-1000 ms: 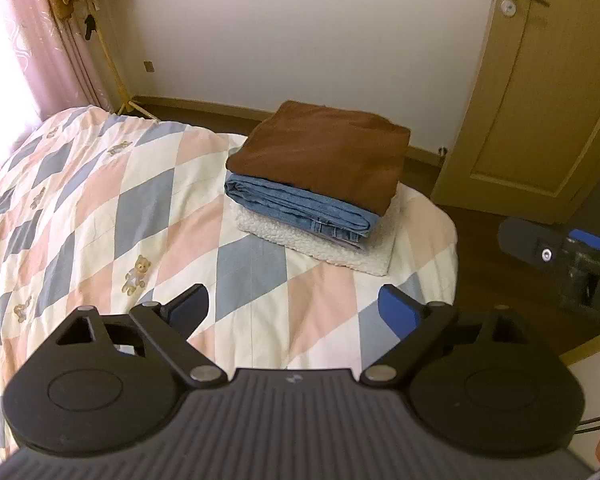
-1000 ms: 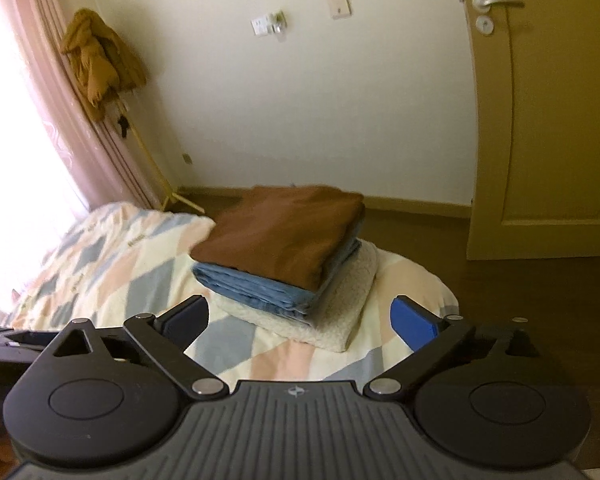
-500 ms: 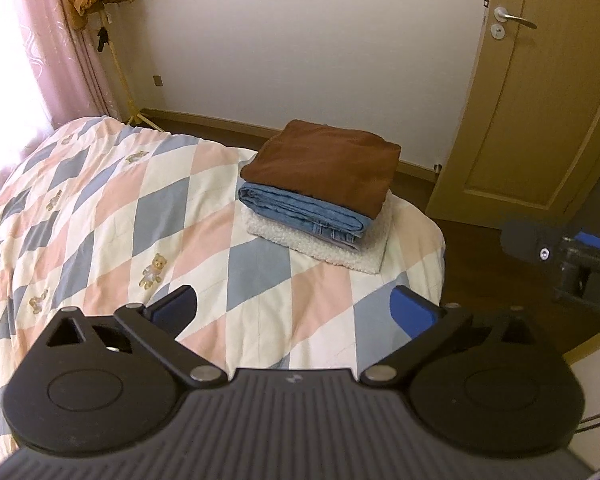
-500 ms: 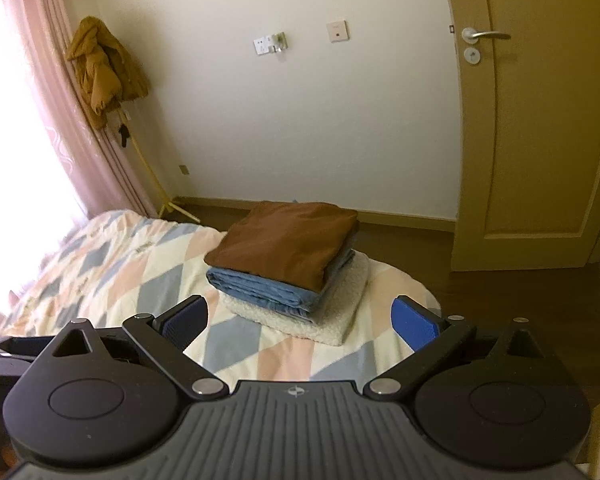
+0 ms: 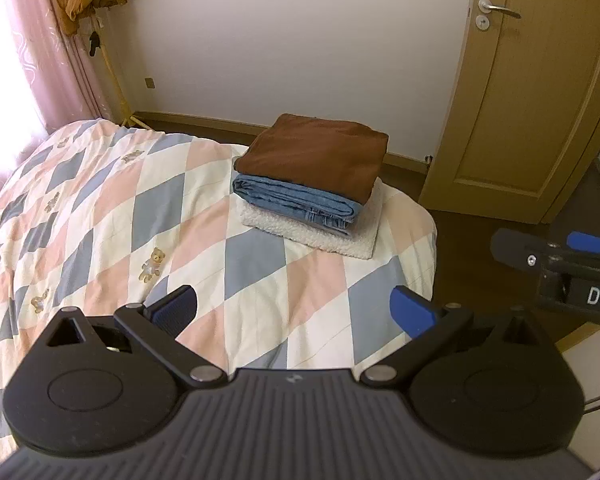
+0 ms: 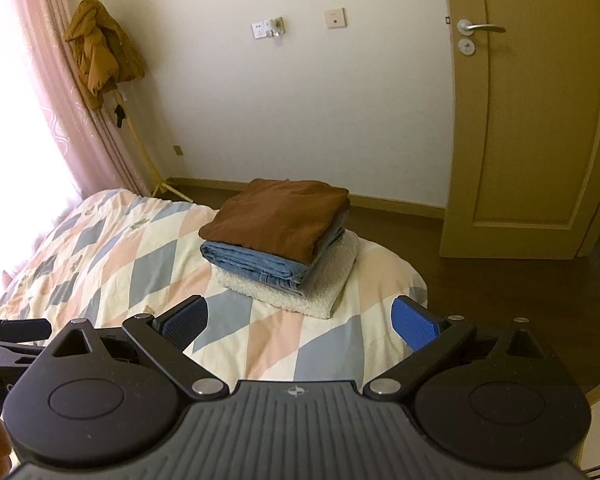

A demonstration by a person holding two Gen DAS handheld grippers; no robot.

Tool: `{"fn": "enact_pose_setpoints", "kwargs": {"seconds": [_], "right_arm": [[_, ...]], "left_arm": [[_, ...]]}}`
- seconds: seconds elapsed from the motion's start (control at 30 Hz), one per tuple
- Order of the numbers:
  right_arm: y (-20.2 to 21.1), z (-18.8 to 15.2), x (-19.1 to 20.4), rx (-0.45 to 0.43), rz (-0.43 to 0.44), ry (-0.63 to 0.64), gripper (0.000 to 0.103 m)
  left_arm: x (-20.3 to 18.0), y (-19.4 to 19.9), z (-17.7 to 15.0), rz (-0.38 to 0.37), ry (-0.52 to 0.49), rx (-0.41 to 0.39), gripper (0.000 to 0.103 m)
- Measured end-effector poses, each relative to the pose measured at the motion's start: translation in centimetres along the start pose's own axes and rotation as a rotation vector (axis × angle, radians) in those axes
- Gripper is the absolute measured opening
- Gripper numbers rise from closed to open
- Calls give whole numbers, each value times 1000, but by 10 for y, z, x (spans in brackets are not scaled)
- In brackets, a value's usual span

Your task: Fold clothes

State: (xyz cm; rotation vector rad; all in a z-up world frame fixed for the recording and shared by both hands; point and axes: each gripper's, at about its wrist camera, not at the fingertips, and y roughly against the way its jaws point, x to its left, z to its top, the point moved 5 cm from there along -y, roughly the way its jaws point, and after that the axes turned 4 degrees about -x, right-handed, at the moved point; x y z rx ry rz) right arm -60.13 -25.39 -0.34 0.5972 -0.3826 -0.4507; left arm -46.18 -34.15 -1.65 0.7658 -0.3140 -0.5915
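A neat stack lies at the far right end of the bed: a folded brown garment on top, folded blue jeans under it, a white fleecy piece at the bottom. My left gripper is open, well short of the stack, with only the quilt between its blue pads. In the right wrist view my right gripper is open too, also back from the stack and holding nothing.
The bed carries a diamond-patterned quilt in pink, grey-blue and cream. A wooden door stands at the right, dark floor below it. A pink curtain and a hanging mustard jacket are at the left. The other gripper's body shows at the right edge.
Both grippers have drawn back and risen from the stack, so it looks smaller and farther. The left jaws have spread a little wider.
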Motion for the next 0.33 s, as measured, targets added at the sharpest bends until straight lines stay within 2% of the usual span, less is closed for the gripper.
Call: {"fn": "enact_pose_setpoints", "kwargs": {"seconds": [0.33], "right_arm": [[-20,14,-10,16,11,22,101]], "left_arm": [[-6,-20,18,-8,31,-8,102]]}}
